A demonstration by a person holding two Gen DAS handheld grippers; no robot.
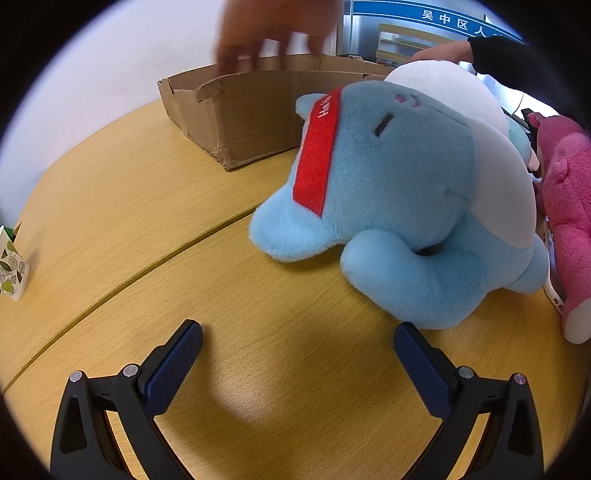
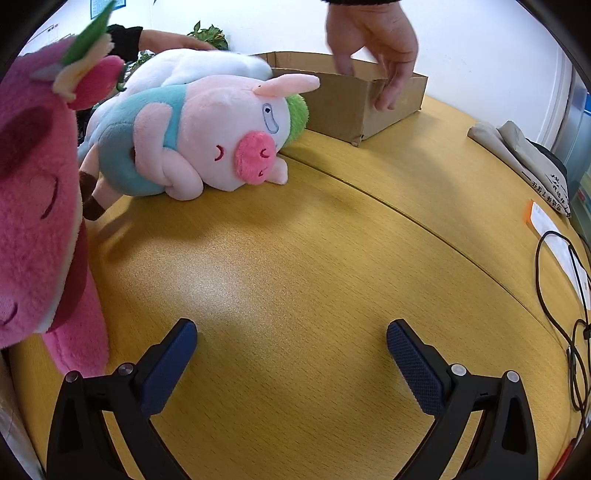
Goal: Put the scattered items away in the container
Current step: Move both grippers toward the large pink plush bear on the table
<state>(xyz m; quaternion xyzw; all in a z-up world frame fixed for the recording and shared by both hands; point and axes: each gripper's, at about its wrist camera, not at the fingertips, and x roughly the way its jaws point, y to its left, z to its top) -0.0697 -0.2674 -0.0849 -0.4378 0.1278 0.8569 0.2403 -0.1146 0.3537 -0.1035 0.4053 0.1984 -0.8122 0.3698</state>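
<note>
Plush toys lie on the wooden worktop (image 1: 155,229) beside a cardboard box (image 1: 255,114). Left wrist view: the left tongs (image 1: 297,343) spread wide, holding nothing, one fingertip just beside a blue plush (image 1: 399,206) with a red band; a blurred hand (image 1: 273,29) hovers at the box rim. Right wrist view: the right tongs (image 2: 291,341) gape empty over bare wood, a pink pig plush (image 2: 214,140) and pink bear plush (image 2: 33,206) lying well apart from them.
</note>
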